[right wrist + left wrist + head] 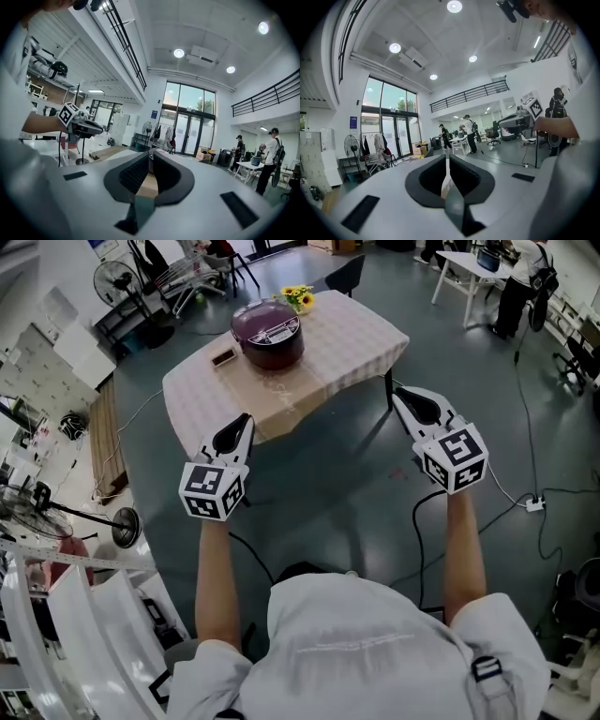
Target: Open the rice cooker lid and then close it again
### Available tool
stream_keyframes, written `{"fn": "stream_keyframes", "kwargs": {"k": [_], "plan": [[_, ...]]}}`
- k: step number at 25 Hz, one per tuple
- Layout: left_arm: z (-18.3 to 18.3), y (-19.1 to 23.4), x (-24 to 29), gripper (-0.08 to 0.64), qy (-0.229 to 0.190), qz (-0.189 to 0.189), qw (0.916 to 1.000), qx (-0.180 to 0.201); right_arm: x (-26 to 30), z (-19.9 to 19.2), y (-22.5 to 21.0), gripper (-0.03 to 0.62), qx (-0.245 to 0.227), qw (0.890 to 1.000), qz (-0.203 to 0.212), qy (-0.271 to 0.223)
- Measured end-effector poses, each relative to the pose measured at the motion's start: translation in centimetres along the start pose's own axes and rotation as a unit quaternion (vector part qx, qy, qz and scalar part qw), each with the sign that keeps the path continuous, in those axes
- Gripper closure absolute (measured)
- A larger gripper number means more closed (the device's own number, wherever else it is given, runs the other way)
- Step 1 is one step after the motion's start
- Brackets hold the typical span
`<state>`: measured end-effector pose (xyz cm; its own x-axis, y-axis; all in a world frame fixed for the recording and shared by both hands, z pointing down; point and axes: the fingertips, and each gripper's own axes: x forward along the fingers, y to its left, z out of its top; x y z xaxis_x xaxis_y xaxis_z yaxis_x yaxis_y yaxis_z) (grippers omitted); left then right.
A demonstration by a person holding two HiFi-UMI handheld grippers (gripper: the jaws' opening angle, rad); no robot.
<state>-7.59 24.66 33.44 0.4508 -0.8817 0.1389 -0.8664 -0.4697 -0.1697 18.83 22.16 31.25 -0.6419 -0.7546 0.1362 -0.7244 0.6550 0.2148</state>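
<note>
Nearest, both arms are stretched out ahead of the body. The left gripper (243, 423) and the right gripper (396, 394) are pointed almost level toward the surface (361, 334), one on each side, probably so that the cooker can be approached squarely. Both pairs of jaws are pressed fully together and nothing is held between them. Both grippers are well apart from the cooker. Farther on, the rice cooker (269, 334) is set near the middle of the checked cloth with its lid down, so the opening is judged not yet begun. A small dark object (223, 357) lies just beside it, and yellow flowers (298, 298) are placed behind it.
</note>
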Motion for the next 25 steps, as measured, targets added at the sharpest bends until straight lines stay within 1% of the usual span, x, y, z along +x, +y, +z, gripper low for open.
{"fn": "stream_keyframes", "kwargs": {"k": [1,2,3,4,7,11,14,19,23,25], "plan": [[-0.1,-0.3,0.1,0.532,0.003,0.004,1.0,-0.001,-0.1,-0.4,-0.1,0.564,0.0,1.0,0.007,0.004],[-0.2,-0.6,0.1,0.495,0.006,0.007,1.0,0.001,-0.2,-0.8,-0.2,0.508,0.002,1.0,0.015,0.008],[-0.2,-0.9,0.1,0.429,0.01,0.008,0.9999,0.005,-0.3,-1.1,-0.2,0.46,0.004,1.0,0.022,0.011],[-0.2,-1.3,0.2,0.377,0.013,0.008,0.9999,0.008,-0.5,-1.3,-0.3,0.451,0.005,1.0,0.028,0.012],[-0.3,-2.2,0.2,0.376,0.018,0.007,0.9998,0.009,-1.0,-1.8,-0.5,0.436,0.011,0.999,0.034,0.008],[-0.7,-2.2,0.2,0.382,0.022,0.009,0.9997,-0.003,-1.0,-2.0,-0.9,0.445,0.022,0.999,0.037,0.002],[-0.9,-2.0,0.6,0.382,0.026,0.012,0.9996,-0.004,-0.6,-2.3,-1.2,0.442,0.021,0.999,0.039,0.005],[-1.3,-0.9,2.2,0.382,0.03,0.017,0.9994,0.006,0.9,-2.5,-2.1,0.43,0.023,0.999,0.038,0.007],[-2.1,0.9,4.8,0.382,0.028,0.015,0.9995,0.001,2.9,-2.8,-4.0,0.428,0.03,0.999,0.028,0.004],[-2.8,2.1,6.5,0.382,0.032,0.014,0.9994,-0.004,4.3,-3.3,-5.1,0.41,0.031,0.999,0.022,0.012]]}}
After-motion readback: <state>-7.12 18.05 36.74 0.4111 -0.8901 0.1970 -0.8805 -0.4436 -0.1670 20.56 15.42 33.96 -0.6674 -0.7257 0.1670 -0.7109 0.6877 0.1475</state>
